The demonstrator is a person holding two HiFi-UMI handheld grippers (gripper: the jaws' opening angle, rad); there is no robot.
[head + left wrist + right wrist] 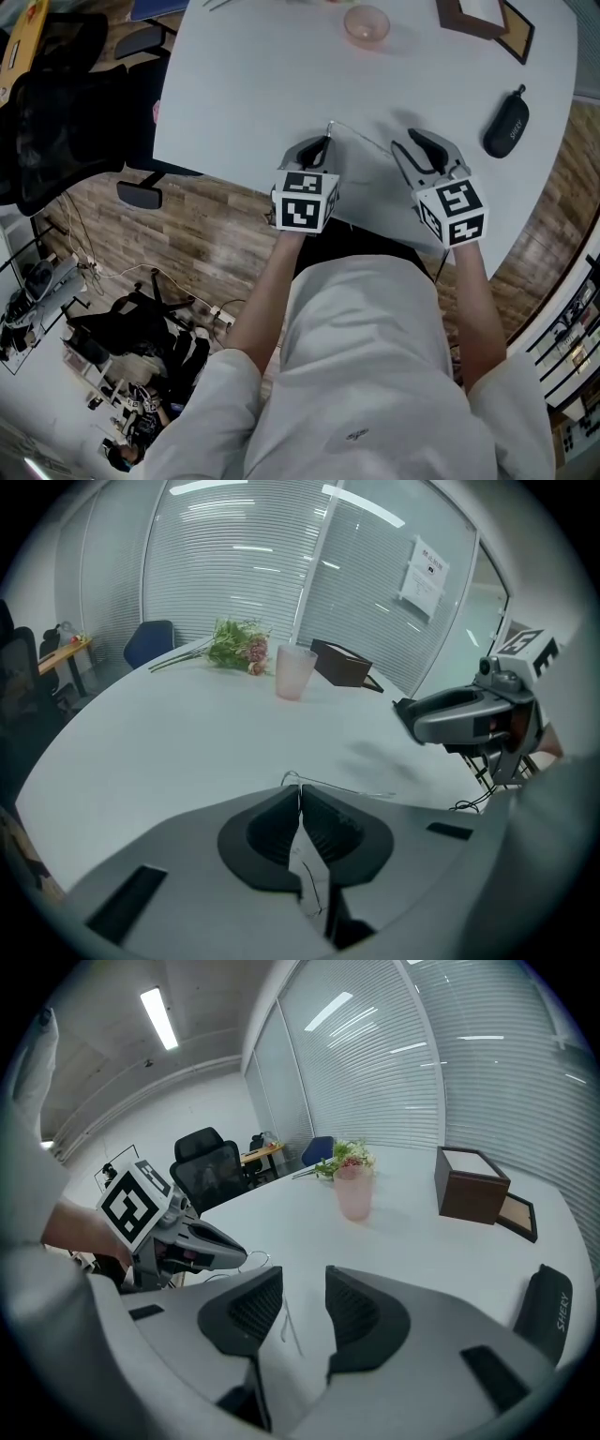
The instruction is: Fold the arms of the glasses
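Note:
The glasses (361,138) are thin, pale wire and hard to make out against the white table (244,84). My left gripper (326,142) is shut on one end of the frame, and a wire arm runs from it to the right toward my right gripper (413,142). In the left gripper view the wire of the glasses (347,788) sticks out just past the closed left gripper (300,789). My right gripper (305,1279) is open, with one thin arm of the glasses (289,1326) lying on the table below the gap.
A black glasses case (506,122) lies at the right of the table. A pink cup (366,23) and a brown box (483,19) stand at the far side, with flowers (234,644) beyond. A black office chair (56,112) stands left of the table.

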